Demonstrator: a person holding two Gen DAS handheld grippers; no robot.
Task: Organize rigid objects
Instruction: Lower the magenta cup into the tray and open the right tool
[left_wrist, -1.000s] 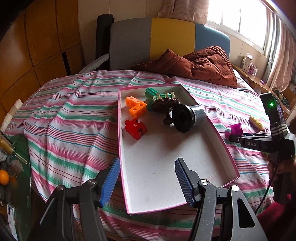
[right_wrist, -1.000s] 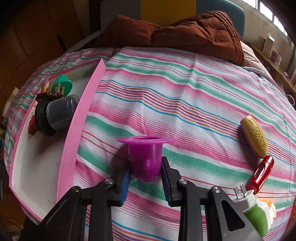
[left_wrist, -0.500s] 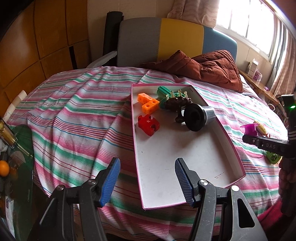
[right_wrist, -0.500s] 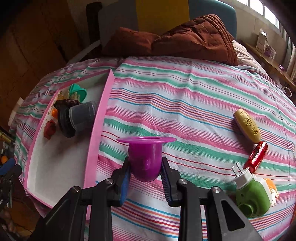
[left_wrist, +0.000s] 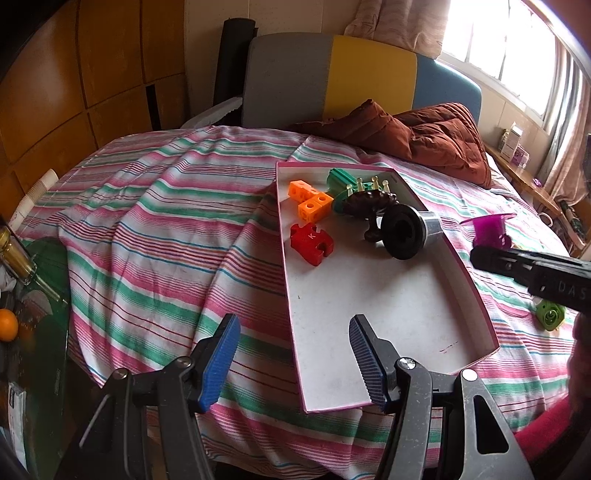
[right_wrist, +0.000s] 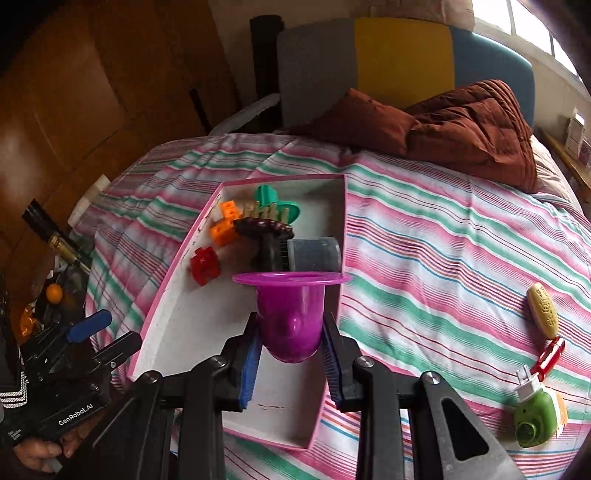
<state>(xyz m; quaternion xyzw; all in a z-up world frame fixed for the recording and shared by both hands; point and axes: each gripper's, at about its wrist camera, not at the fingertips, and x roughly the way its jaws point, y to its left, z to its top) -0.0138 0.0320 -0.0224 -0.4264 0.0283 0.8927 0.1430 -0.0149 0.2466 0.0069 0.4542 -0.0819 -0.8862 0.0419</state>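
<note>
Over at the far left a cluttered green-topped side table (left_wrist: 44, 280) carries an orange (left_wrist: 7, 329) and a brass-coloured bottle (left_wrist: 16, 254), backed by wood-panelled wall. The left gripper (left_wrist: 293, 360) hovers at the near edge of the bed, its blue pads standing apart with nothing between them, only striped bedspread (left_wrist: 155, 229) and the near corner of the pink-rimmed tray (left_wrist: 476, 295) beyond them. Ahead of those fingers, at the tray's far end, lie orange cubes (left_wrist: 310, 201), a red puzzle piece (left_wrist: 311, 242), a green toothed toy (left_wrist: 341, 181), a dark brown piece and a black-and-grey cylinder (left_wrist: 408, 230). The right gripper (right_wrist: 291, 356) is clamped on the purple funnel (right_wrist: 291, 314), held flange-up over the tray's near half. Right of its fingers, on the bedspread, rest a yellow oval piece (right_wrist: 542, 310), a red cylinder (right_wrist: 550, 355) and a green plug-in gadget (right_wrist: 535, 415). Behind it all are a rust-brown quilt (right_wrist: 461, 129), a grey, yellow and blue headboard (left_wrist: 332, 77) and a bright curtained window (left_wrist: 498, 40).
</note>
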